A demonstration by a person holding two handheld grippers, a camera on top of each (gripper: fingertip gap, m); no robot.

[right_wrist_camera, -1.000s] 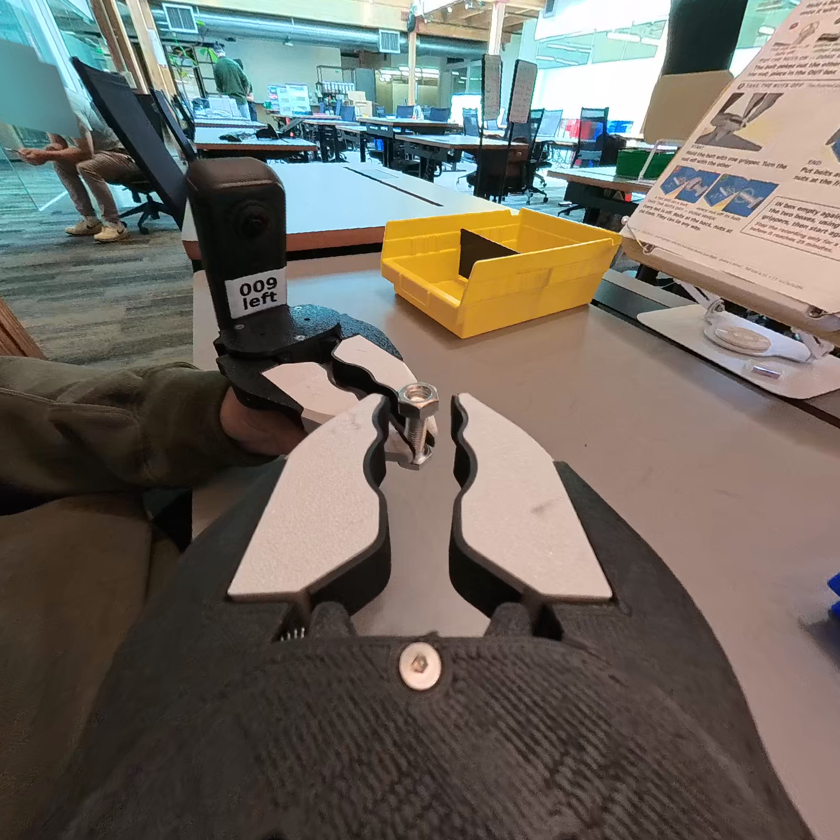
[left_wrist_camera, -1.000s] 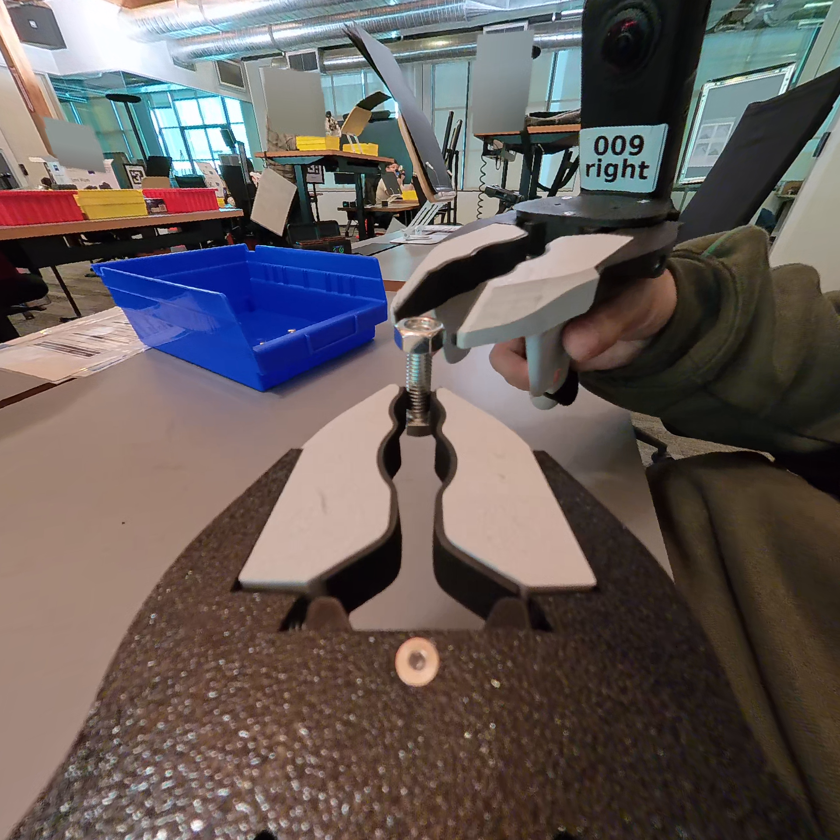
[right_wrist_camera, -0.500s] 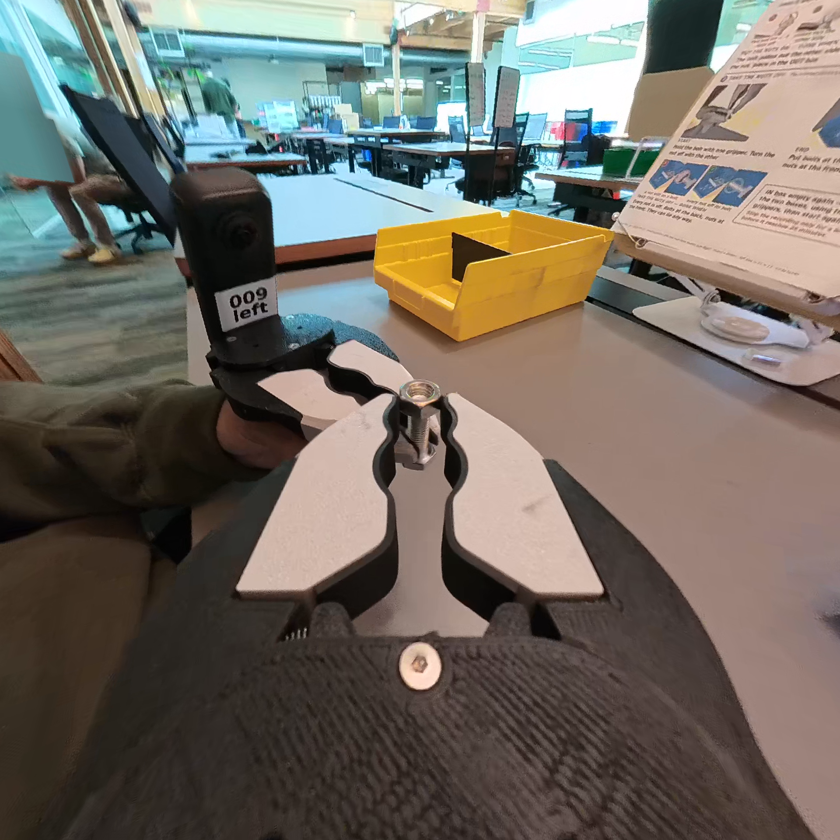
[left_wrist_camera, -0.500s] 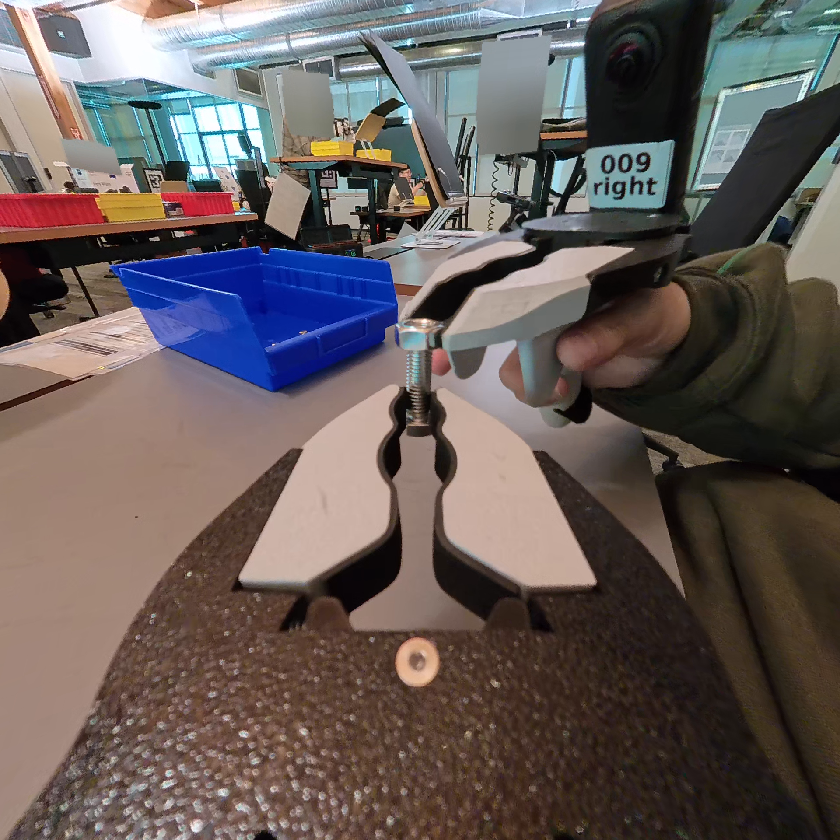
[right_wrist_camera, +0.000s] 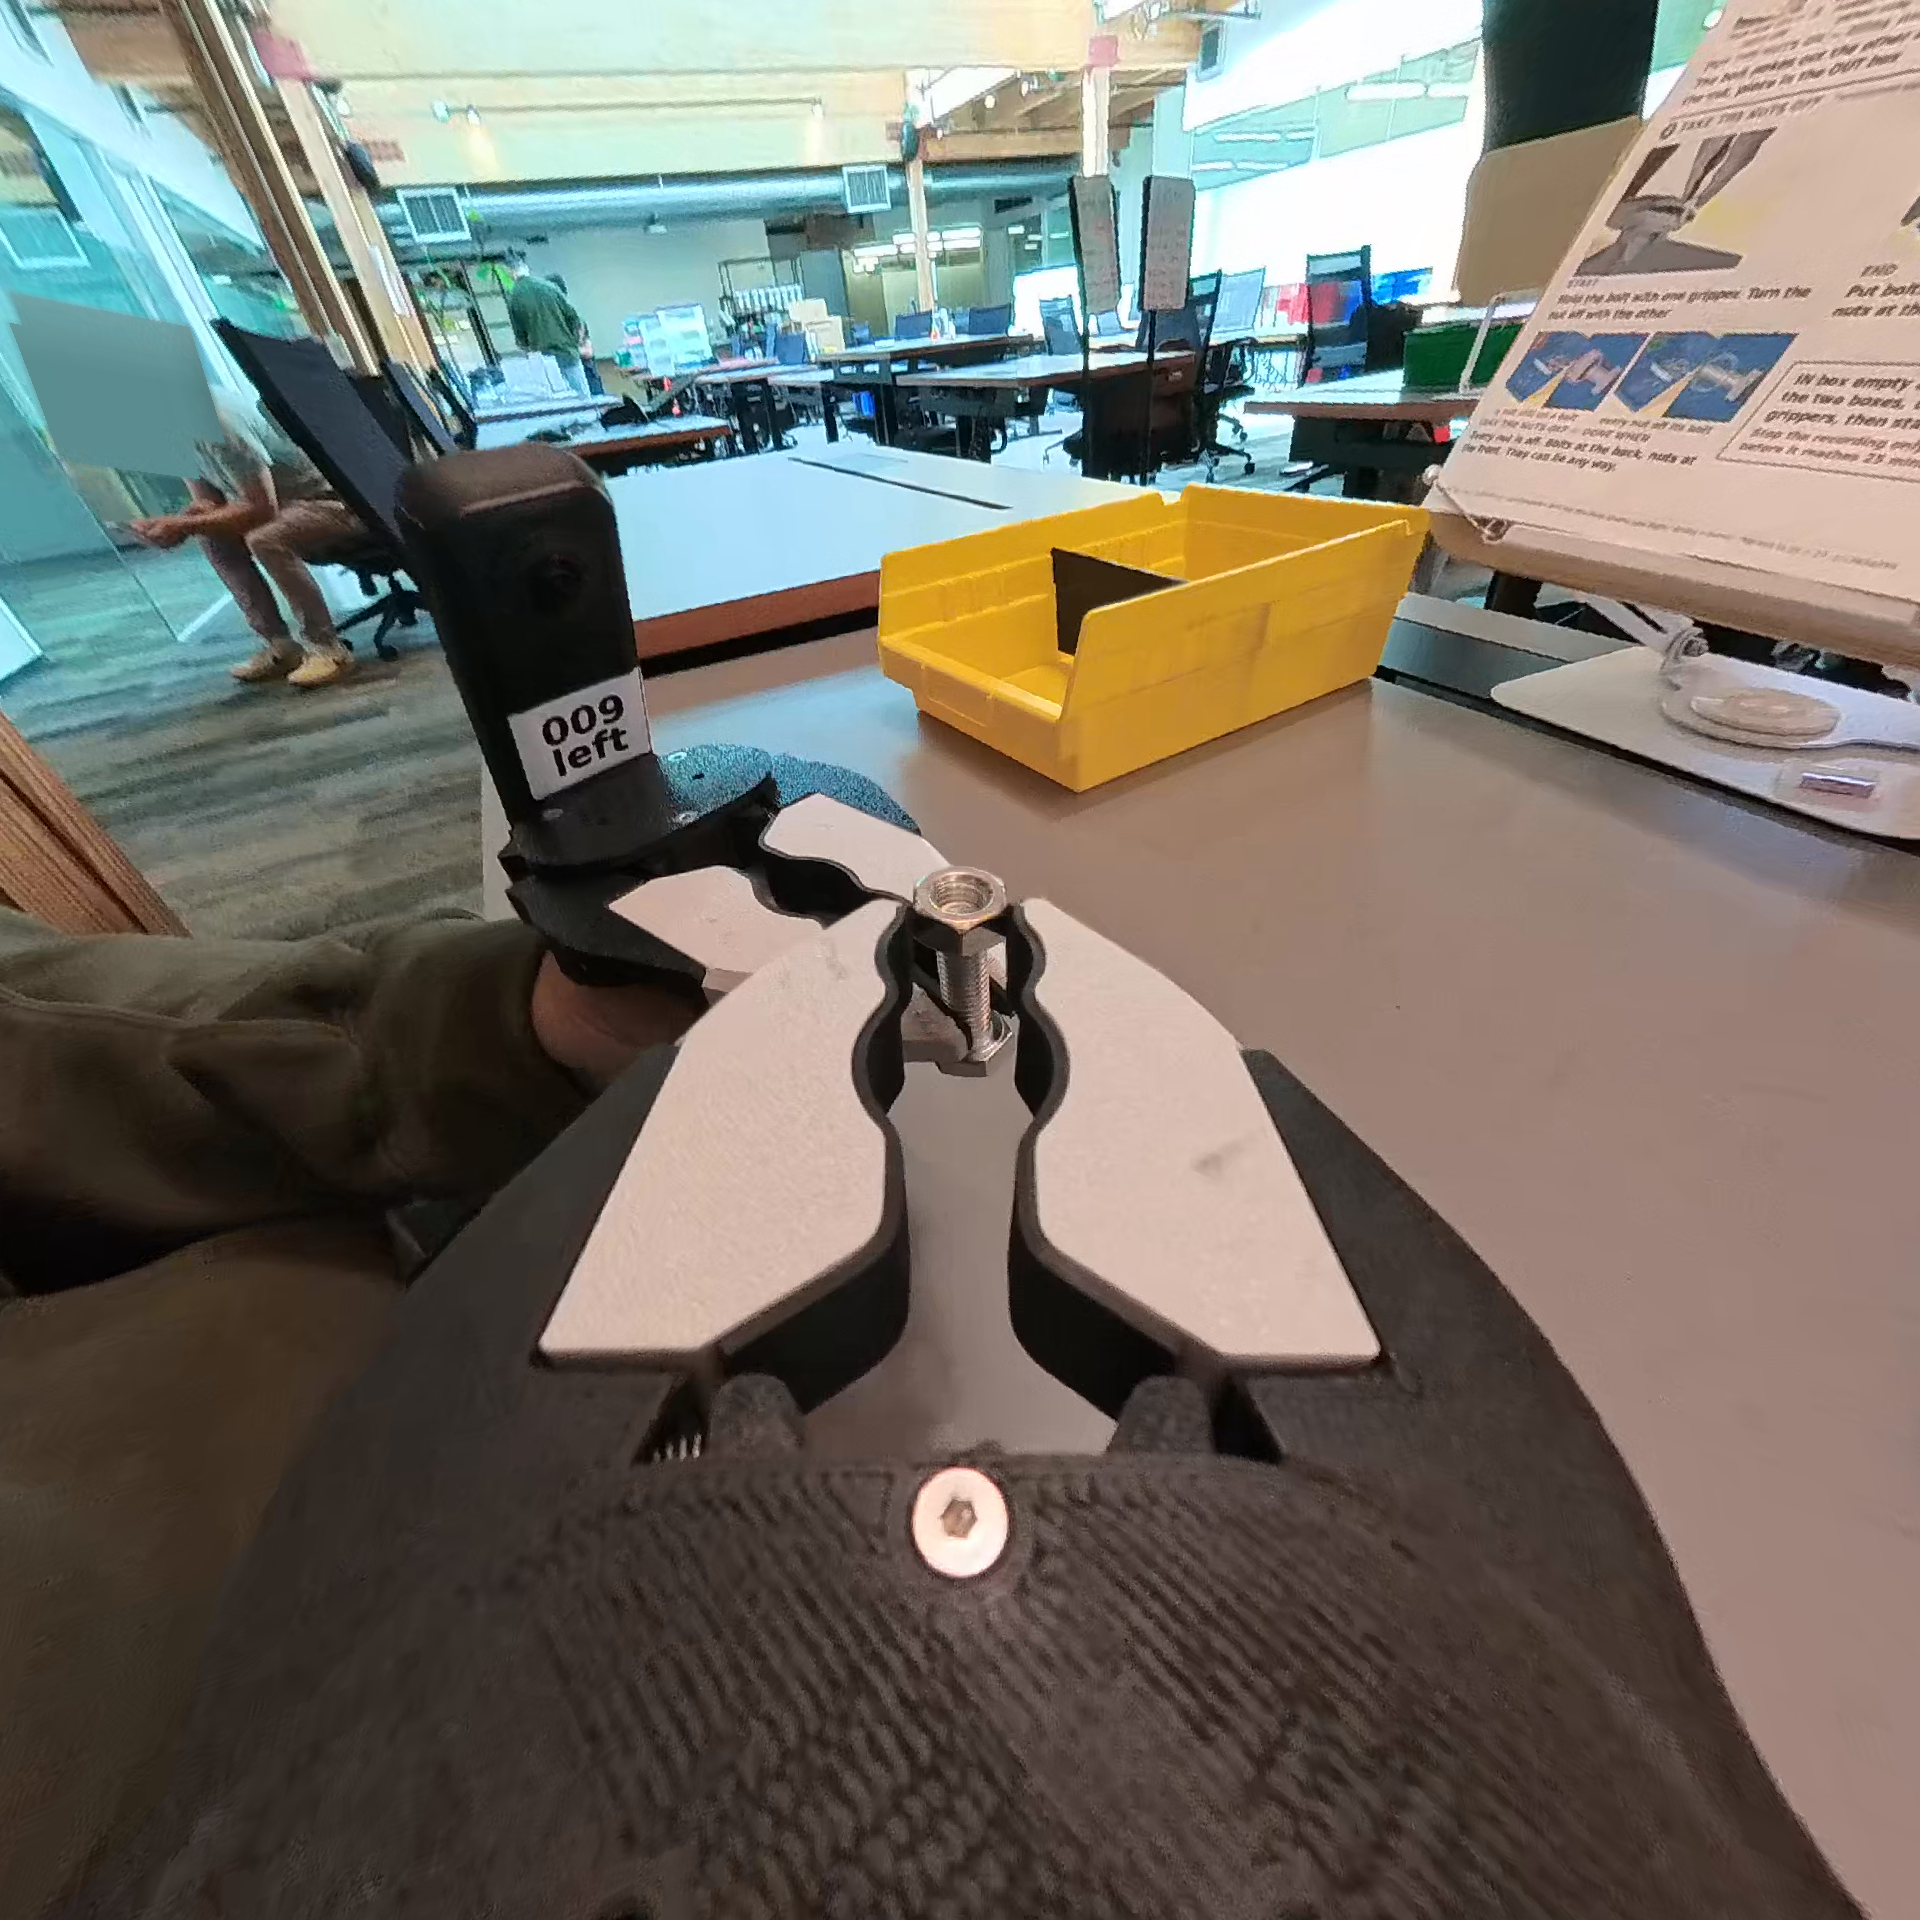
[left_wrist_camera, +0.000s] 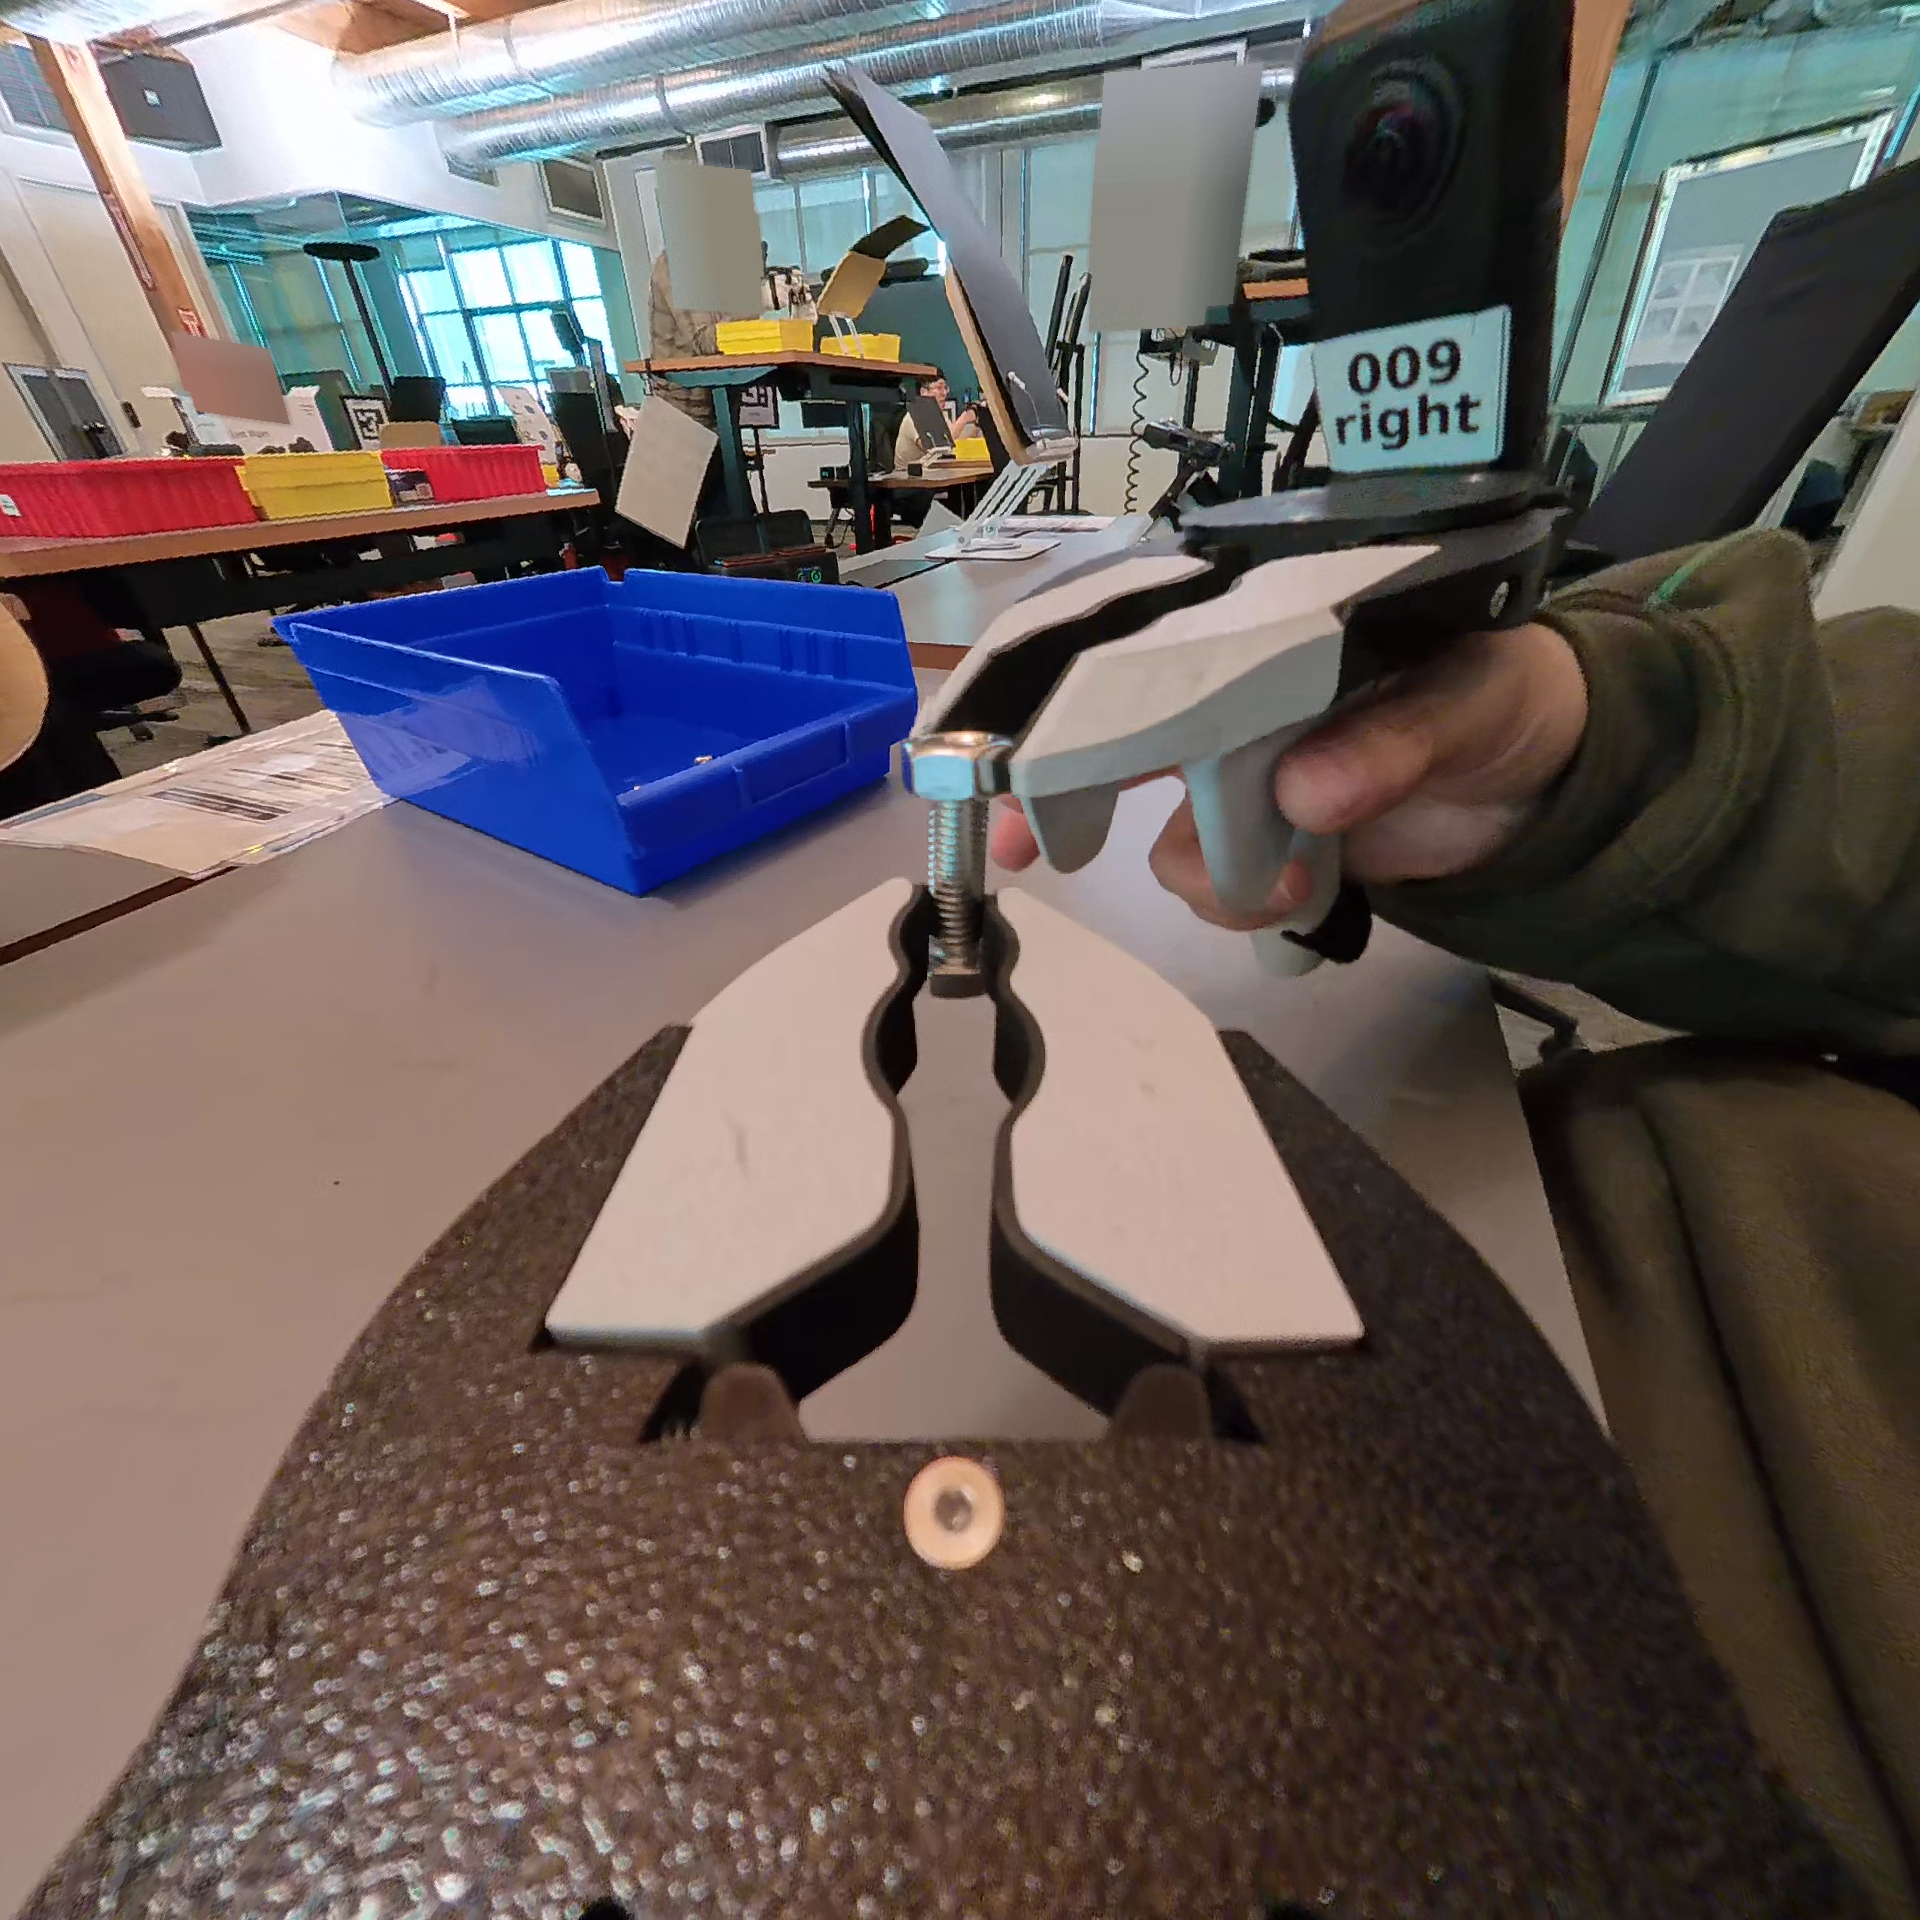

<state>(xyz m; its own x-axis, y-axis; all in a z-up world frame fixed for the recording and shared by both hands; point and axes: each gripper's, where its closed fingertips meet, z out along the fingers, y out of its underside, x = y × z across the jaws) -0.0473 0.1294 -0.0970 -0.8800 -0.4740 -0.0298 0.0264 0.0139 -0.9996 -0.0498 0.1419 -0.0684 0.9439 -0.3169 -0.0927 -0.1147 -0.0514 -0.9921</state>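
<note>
A silver bolt [left_wrist_camera: 957, 868] stands upright above the grey table [left_wrist_camera: 312, 1039], with a hex nut [left_wrist_camera: 951, 764] at its top end. My left gripper [left_wrist_camera: 956, 920] is shut on the bolt's lower end, the head. My right gripper [left_wrist_camera: 987, 753] comes in from the right and is shut on the nut. In the right wrist view the nut [right_wrist_camera: 957, 900] sits between my right gripper's [right_wrist_camera: 957, 920] tips. The bolt [right_wrist_camera: 971, 997] runs down from it to the left gripper [right_wrist_camera: 951, 1044] below.
A blue bin [left_wrist_camera: 623, 717] stands behind and left of the bolt, with papers [left_wrist_camera: 197, 800] beside it. A yellow bin [right_wrist_camera: 1143, 644] with a black divider stands further back. A printed sheet on a stand [right_wrist_camera: 1714, 364] is at the right. An olive sleeve [left_wrist_camera: 1714, 779] is close by. Both grippers' tips are close together, under 4 cm apart.
My right gripper has closed from open onto the nut at the top of the bolt. My left gripper has kept its hold on the bolt's lower end.
</note>
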